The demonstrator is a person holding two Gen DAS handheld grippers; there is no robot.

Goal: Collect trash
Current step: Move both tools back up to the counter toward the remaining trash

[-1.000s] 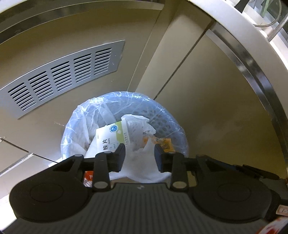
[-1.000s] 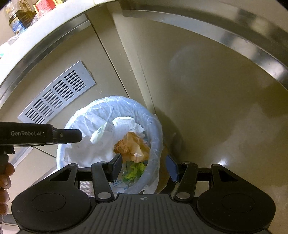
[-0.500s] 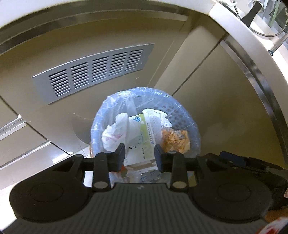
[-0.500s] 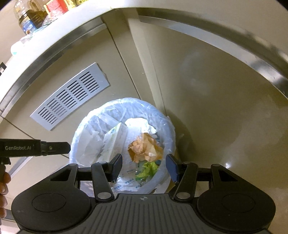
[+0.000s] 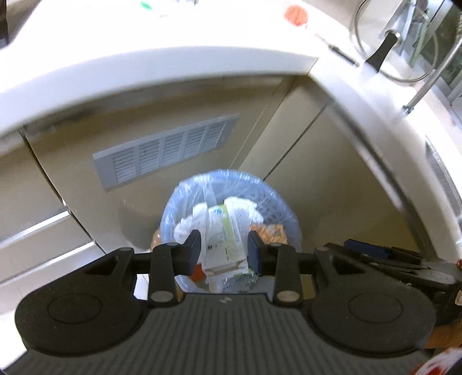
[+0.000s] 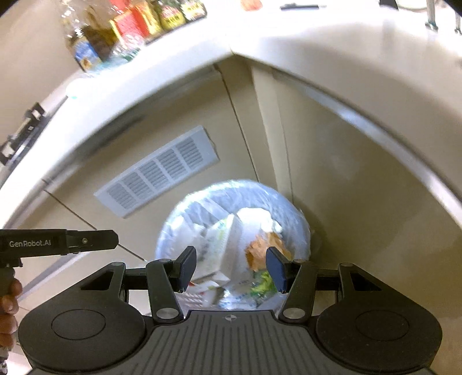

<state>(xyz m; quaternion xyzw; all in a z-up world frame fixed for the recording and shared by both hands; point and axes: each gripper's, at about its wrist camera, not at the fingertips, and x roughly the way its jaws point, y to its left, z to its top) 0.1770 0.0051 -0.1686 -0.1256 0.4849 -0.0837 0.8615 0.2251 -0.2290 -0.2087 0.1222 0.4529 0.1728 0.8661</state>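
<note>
From my remote seat, both tools hang above a trash bin (image 5: 231, 219) lined with a clear plastic bag (image 6: 184, 213), standing on the floor in the corner of beige cabinets. My left tool (image 5: 223, 248) has its jaws partly apart with nothing between the pads; the bin lies well below it, seen through the gap. In that gap I see a white and green carton (image 5: 228, 239) lying on top of the trash, with crumpled white paper (image 5: 187, 225) to its left and an orange wrapper (image 5: 270, 230) to its right, all inside the bin. My right tool (image 6: 231, 266) stands wider open and is also empty; the same bin sits below and ahead of it, the carton (image 6: 228, 245) between its fingers in the view and the orange wrapper (image 6: 260, 251) just inside the right finger, with a green scrap (image 6: 264, 284) beneath that. In the right wrist view the left tool (image 6: 98, 242) reaches in from the left edge, held by a hand (image 6: 8, 300), well apart from the bin's rim. A grey vent grille (image 5: 164, 150) sits in the cabinet door behind the bin. Above, the white desk (image 6: 288, 34) carries bottles and jars (image 6: 130, 26) at its far left; the view there is blurred.
</note>
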